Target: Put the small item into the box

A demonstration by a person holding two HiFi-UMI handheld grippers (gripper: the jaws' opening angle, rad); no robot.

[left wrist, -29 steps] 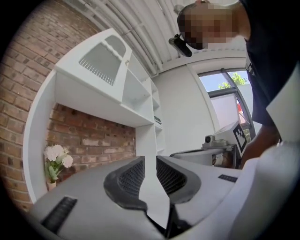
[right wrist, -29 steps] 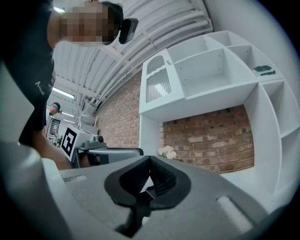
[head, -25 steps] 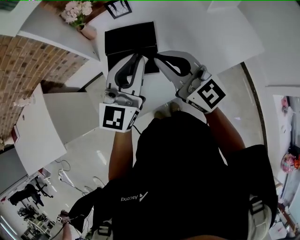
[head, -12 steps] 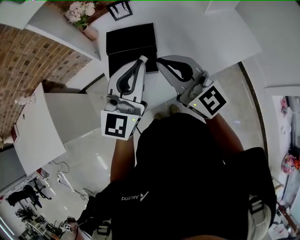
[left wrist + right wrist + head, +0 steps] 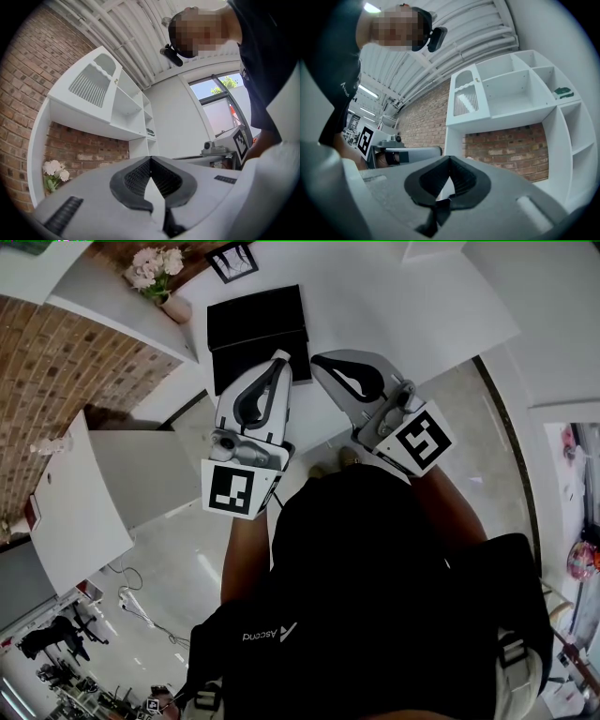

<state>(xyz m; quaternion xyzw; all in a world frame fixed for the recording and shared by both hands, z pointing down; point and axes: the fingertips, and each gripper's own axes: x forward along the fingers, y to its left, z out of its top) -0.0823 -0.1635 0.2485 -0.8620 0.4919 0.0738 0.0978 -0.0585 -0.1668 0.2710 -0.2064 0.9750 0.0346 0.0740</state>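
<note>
The flower vase (image 5: 174, 304) sits off the far left corner of the black box (image 5: 255, 317), clear of the work, so we ignore it. The box lies on the white table (image 5: 403, 296) as two dark panels, one far and one near. From the head view we can't tell which is lid and which is tray, or whether it's open. Small item: no view shows it, neither on the bare table round the box nor in either tool. It may be inside the box or hidden under the grippers; we can't say. The left gripper (image 5: 280, 356) (image 5: 151, 159) hovers with its tip over the right part of the box's near panel, jaws together, nothing between the pads. The right gripper (image 5: 317, 359) (image 5: 450, 159) sits at the right edge of that near panel, tip close beside the left one, jaws also closed and empty. Both gripper views point up at shelving and ceiling, not at the box, so they don't help us locate anything. Our read on doing this well: tilt a tool down and find the item first, open the jaws before approach, grip it squarely, lift clear of the box wall, release low inside. We'd keep the idle gripper back from the box so the tips don't collide.
</note>
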